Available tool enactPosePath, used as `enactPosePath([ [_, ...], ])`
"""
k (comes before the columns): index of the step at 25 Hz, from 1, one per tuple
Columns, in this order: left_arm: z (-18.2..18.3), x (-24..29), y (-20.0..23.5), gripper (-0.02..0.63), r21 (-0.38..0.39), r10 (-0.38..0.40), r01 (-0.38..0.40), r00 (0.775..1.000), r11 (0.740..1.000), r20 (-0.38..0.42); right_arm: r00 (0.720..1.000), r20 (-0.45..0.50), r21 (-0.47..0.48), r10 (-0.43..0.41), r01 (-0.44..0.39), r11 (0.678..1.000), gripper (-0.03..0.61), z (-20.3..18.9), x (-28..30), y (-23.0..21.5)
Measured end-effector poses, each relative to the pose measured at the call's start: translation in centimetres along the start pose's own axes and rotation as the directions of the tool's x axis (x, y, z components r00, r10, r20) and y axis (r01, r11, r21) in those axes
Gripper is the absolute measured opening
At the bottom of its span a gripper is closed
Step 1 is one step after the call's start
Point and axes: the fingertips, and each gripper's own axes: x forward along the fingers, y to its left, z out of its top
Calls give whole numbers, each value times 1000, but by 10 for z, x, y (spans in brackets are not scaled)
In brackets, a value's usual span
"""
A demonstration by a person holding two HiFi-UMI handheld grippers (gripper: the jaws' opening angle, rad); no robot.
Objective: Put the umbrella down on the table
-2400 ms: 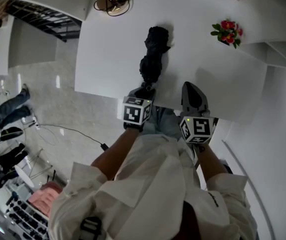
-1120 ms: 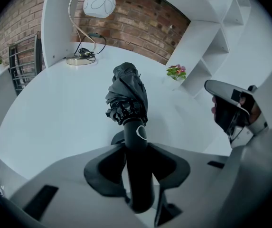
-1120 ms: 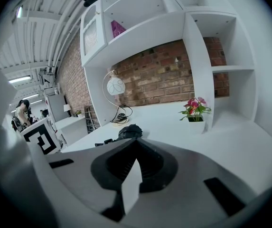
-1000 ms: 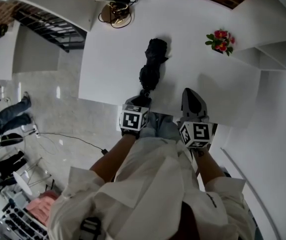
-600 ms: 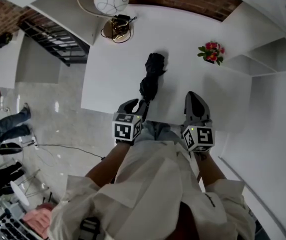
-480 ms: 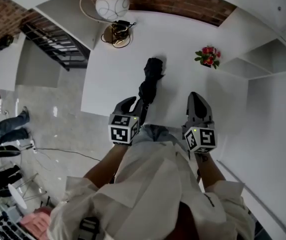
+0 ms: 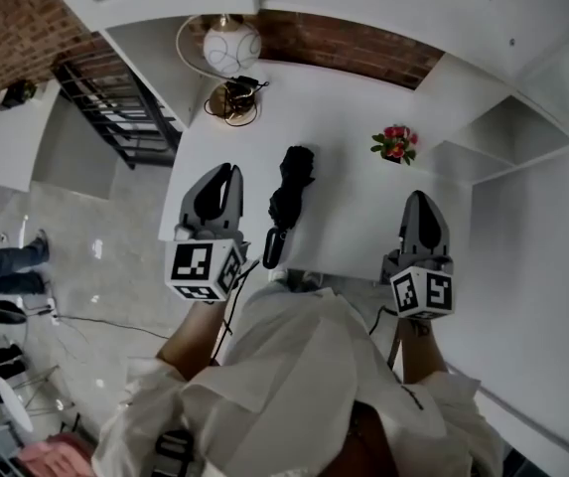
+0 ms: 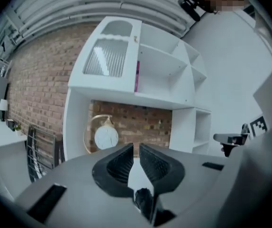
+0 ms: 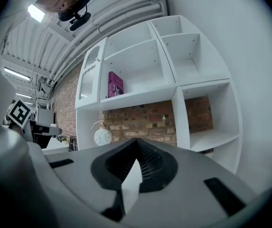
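Note:
The black folded umbrella (image 7: 289, 189) lies lengthwise on the white table (image 7: 354, 117), its handle (image 7: 272, 249) poking over the near edge. My left gripper (image 7: 226, 171) hangs to the left of the umbrella, apart from it. In the left gripper view its jaws (image 8: 136, 146) stand a narrow slot apart with nothing between them. My right gripper (image 7: 418, 199) is over the table's near right corner, well clear of the umbrella. The right gripper view shows that gripper (image 9: 136, 140) with its tips meeting and empty. Neither gripper view shows the umbrella.
A small pot of red flowers (image 7: 393, 143) stands at the table's far right. A globe lamp (image 7: 231, 45) and a round stand with tangled cords (image 7: 229, 97) sit at the back left. White shelving (image 9: 140, 70) backs the table. A railing (image 7: 115, 107) and lower floor lie left.
My left gripper let go of the umbrella's handle and moved off to the left. The umbrella stays lying on the table. The right gripper drifted a little right.

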Motion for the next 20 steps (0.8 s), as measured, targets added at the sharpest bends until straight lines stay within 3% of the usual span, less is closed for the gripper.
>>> enactPosePath([
  [4,39,-17,15,57,29,35,-39,992,999,121,998,55,4,-32,32,999,17,23,-12,-14],
  [9,64,-28,20,57,41,28,-37,979,998,200,992,96,-12,-78,80,997,17,44,-22,-33],
  [14,69,-32,12,57,51,-4,-7,974,999,225,988,113,-8,-109,110,994,17,50,-31,-48],
  [20,60,-25,7,57,67,-20,7,980,998,196,986,115,1,-121,122,993,17,51,-32,-55],
])
